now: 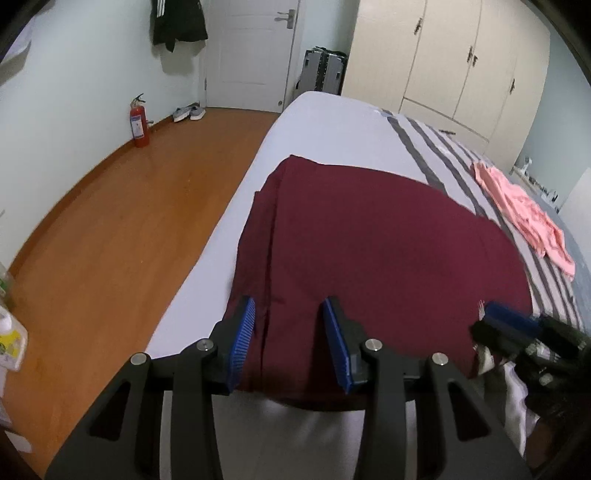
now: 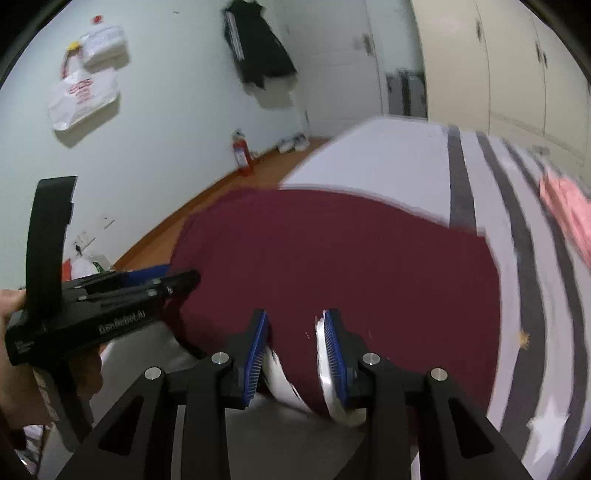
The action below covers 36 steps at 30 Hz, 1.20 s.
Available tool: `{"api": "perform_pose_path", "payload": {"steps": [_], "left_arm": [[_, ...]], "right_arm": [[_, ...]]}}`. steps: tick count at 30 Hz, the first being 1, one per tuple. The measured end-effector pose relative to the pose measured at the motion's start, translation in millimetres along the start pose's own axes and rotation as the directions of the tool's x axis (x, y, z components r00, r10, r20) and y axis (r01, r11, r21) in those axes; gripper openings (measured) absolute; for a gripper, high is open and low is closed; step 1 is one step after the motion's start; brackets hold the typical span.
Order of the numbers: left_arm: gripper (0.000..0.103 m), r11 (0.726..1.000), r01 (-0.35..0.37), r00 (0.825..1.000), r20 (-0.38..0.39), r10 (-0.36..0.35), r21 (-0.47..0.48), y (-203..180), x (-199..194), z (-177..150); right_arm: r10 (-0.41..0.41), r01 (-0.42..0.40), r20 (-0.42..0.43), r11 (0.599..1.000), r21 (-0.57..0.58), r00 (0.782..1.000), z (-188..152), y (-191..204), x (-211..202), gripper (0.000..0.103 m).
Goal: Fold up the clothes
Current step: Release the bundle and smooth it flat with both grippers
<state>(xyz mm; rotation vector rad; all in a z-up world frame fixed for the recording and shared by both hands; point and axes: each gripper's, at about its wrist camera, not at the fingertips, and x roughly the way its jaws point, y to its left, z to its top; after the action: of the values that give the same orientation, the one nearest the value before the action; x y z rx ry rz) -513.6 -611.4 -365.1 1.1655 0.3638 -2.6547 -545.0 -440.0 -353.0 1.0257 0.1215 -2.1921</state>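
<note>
On the bed (image 1: 332, 129) lie one maroon garment (image 1: 369, 240) and one pink garment (image 1: 524, 214); my left gripper (image 1: 290, 339) and right gripper (image 2: 295, 354) each clamp the maroon hem.

Home bedroom. Bed (image 1: 332, 122) with pale sheet and grey-striped cover fills centre and right of the frame, clothes lying on it. Cream built-in wardrobe (image 1: 443, 62), several doors with handles, upper right. White door (image 1: 251, 51) with lever handle, top centre. Dark garment (image 1: 179, 22) hangs on the wall, upper left. Pair of shoes (image 1: 189, 112) on the orange wood floor (image 1: 110, 229) by the door. Red fire extinguisher (image 1: 139, 122) against the pale wall, left. Suitcase (image 1: 323, 72) stands between door and wardrobe. Bags (image 2: 83, 98) hang on the wall, upper left of the right wrist view.
</note>
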Motion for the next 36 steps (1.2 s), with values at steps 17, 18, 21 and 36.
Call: {"api": "perform_pose_path", "payload": {"steps": [17,18,21,36], "left_arm": [[0.038,0.999,-0.041,0.999,0.004,0.041,0.032,5.3,32.2,53.0],[0.038,0.999,-0.041,0.999,0.002,0.041,0.030,5.1,34.1,52.8],[0.038,0.999,-0.039,0.999,-0.002,0.039,0.016,4.8,31.8,52.8],[0.038,0.993,-0.120,0.991,0.062,0.119,0.015,6.1,-41.1,50.9]], "right_arm": [[-0.146,0.139,0.025,0.970,0.197,0.989,18.4,-80.4,-13.1,0.027],[-0.152,0.145,0.018,0.968,0.204,0.988,18.4,-85.8,-10.0,0.027],[-0.157,0.152,0.009,0.970,0.192,0.988,19.0,-90.8,-7.0,0.027],[-0.216,0.210,0.031,0.968,0.141,0.976,23.5,-102.1,-57.7,0.030]]}}
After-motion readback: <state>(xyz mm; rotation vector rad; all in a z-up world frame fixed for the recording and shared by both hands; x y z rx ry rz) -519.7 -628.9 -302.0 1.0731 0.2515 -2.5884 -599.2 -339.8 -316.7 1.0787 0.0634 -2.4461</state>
